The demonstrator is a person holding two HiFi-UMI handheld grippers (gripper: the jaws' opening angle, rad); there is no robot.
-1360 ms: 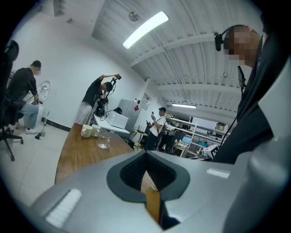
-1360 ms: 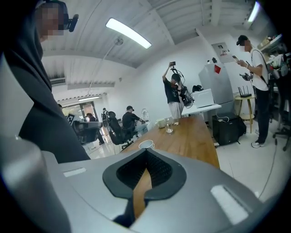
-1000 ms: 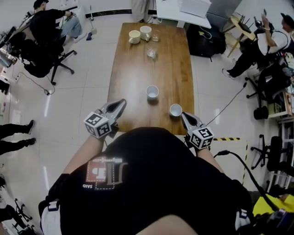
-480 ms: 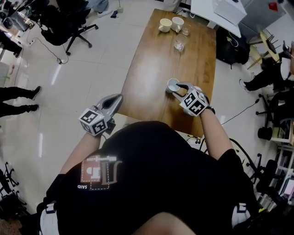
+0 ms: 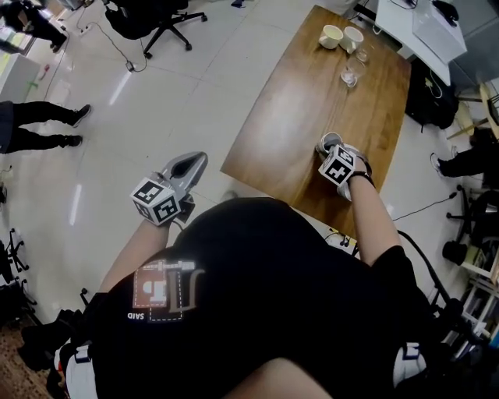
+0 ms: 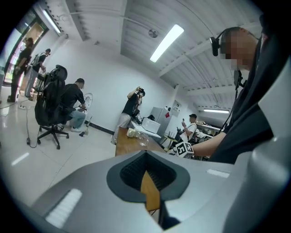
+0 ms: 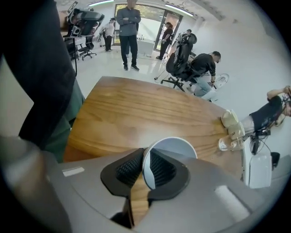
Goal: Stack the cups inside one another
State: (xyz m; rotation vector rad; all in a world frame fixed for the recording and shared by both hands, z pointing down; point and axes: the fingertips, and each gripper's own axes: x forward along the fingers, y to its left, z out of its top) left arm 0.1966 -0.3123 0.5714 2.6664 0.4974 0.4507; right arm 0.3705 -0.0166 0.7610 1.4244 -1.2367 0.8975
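Observation:
A white cup point(image 5: 330, 141) stands near the front edge of the wooden table point(image 5: 312, 93). My right gripper point(image 5: 328, 150) points steeply down onto it. Its jaws have just been closing and now pinch the cup's wall point(image 7: 173, 148), one pad inside the rim and one outside. My left gripper point(image 5: 198, 159) hangs over the floor, left of the table, shut and empty. At the table's far end stand two cream cups point(image 5: 331, 35) and two clear glasses point(image 5: 348, 76). In the left gripper view the table point(image 6: 129, 145) lies ahead of the shut left gripper point(image 6: 146, 157).
The table's near-left corner point(image 5: 226, 165) is close to the left gripper. Office chairs point(image 5: 152, 15) and seated people ring the room, and a standing person's legs point(image 5: 39, 117) show at the left. A white desk point(image 5: 425, 31) stands beyond the table.
My right gripper went from the table's near edge out to the white cup, tipped downward and closed on its rim. The left gripper drifted further off the table's left side.

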